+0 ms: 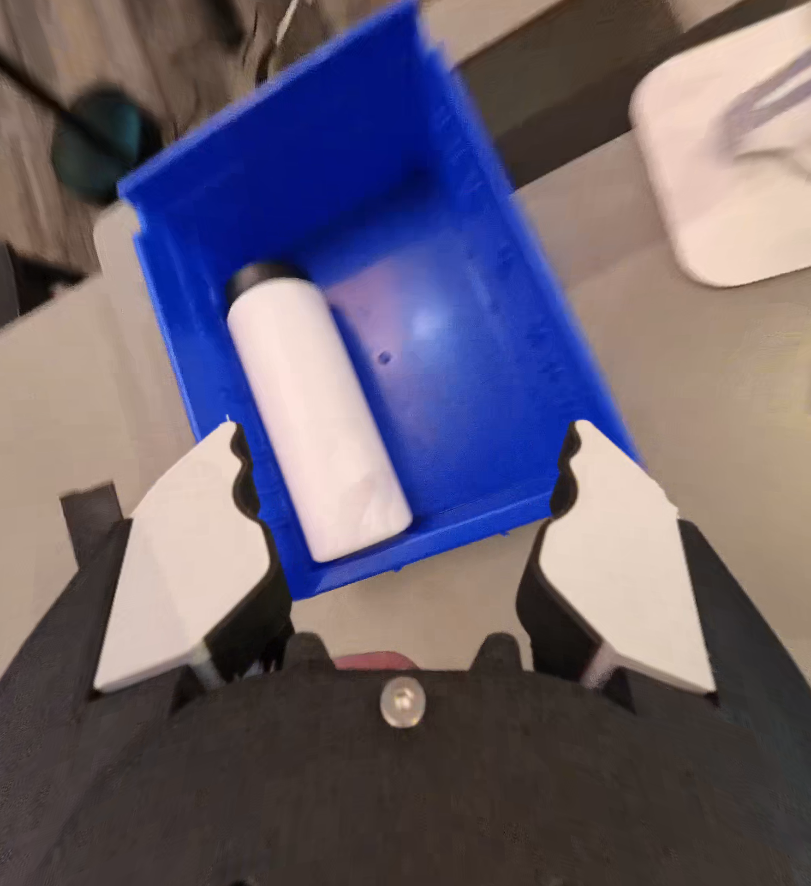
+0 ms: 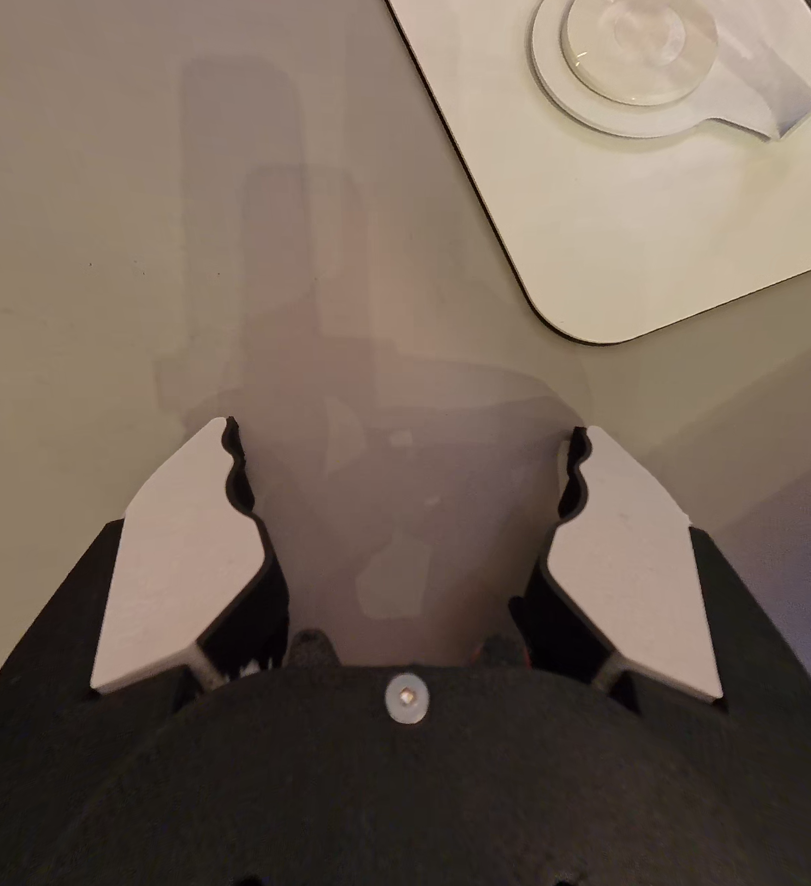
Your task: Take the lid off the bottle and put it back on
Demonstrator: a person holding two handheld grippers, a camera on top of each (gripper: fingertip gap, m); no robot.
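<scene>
A white bottle (image 1: 315, 412) with a black lid (image 1: 257, 277) lies on its side in a blue plastic bin (image 1: 514, 297), along the bin's left wall, lid end pointing away from me. My left gripper (image 1: 406, 431) is open and empty, above the bin's near edge, with the bottle's base between its fingers in the picture. My right gripper (image 2: 406, 429) is open and empty over the bare grey table (image 2: 106, 192). The bottle and bin do not show in the right wrist view.
A white board (image 2: 633, 201) with a clear round base (image 2: 633, 52) on it lies on the table at the right; it also shows in the left wrist view (image 1: 739, 192). Beyond the bin the table edge drops to a floor with dark objects (image 1: 101, 139). The left wrist view is blurred.
</scene>
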